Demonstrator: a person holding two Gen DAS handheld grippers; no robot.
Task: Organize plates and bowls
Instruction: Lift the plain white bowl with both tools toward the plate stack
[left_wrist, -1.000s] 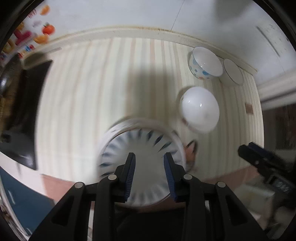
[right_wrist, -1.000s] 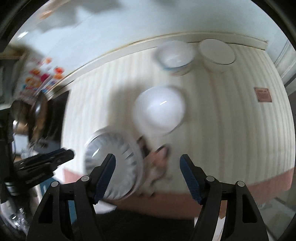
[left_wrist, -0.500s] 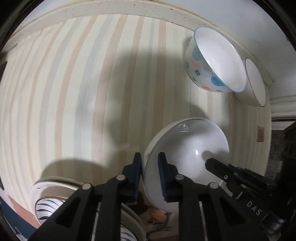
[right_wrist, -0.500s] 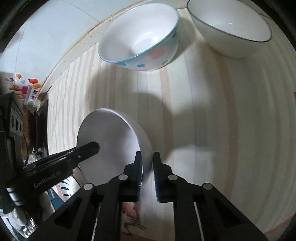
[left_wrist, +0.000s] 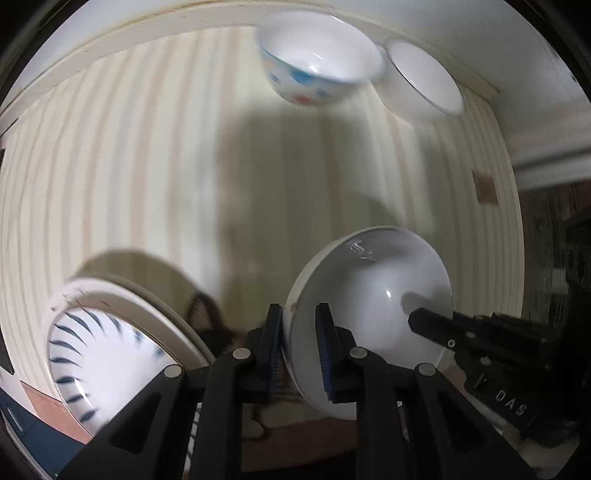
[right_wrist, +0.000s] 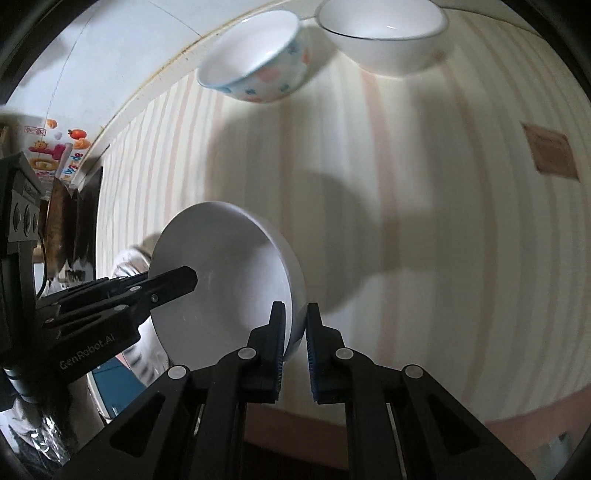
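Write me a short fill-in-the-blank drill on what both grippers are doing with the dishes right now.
1. Both grippers clamp the rim of the plain ____ bowl.
2. The left gripper and right gripper grip ____ sides of it.
3. The flowered bowl sits beside a white bowl near the ____.
4. The plate bears ____ dashes.

Missing: white; opposite; wall; blue

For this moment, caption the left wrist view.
Both grippers, left and right, pinch the white bowl above the striped table.

Two bowls (left_wrist: 319, 74) side by side behind, plate (left_wrist: 110, 354) front left.
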